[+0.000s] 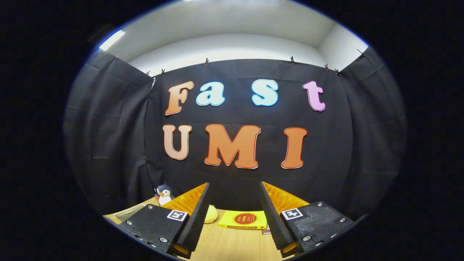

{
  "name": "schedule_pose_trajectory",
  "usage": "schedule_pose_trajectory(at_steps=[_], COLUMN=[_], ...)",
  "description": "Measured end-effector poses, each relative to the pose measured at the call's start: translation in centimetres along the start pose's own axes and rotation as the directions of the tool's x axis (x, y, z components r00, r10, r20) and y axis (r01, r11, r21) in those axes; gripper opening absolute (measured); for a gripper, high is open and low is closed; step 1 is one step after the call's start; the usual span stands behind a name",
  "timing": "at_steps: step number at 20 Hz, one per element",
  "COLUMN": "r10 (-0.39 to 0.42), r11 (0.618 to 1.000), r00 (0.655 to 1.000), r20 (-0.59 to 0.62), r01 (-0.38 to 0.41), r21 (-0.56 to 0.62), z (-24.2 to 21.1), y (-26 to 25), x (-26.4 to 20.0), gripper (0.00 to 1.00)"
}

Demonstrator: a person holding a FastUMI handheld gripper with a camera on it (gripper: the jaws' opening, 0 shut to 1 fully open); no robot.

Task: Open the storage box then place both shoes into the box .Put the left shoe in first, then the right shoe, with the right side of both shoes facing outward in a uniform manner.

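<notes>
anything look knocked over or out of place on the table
Nothing stands out. The yellow box lies flat on the table beyond the open, empty gripper. A pale yellow lump sits beside the box, and a penguin toy stands upright farther off. No spill or damage shows.

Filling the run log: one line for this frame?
gripper: open, holding nothing | beyond fingers: yellow box, pale yellow lump on table | penguin toy at wall

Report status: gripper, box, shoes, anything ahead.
Gripper open, nothing between fingers, held level above the table. Ahead: yellow book, pale lump, penguin toy beside the left finger.
</notes>
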State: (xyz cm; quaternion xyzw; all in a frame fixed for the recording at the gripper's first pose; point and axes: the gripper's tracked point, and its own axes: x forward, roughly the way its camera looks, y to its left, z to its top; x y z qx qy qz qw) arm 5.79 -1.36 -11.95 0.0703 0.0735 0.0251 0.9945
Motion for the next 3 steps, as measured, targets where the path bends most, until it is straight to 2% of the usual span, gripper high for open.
schedule_pose_trajectory(at_steps=[3], r10=[-0.014], r11=[1.0], r00=[0.999], r20=[0.036], r01=[0.014], r21=[-0.005], z=[1.33], y=[-0.36], x=[-1.16], gripper=[0.83])
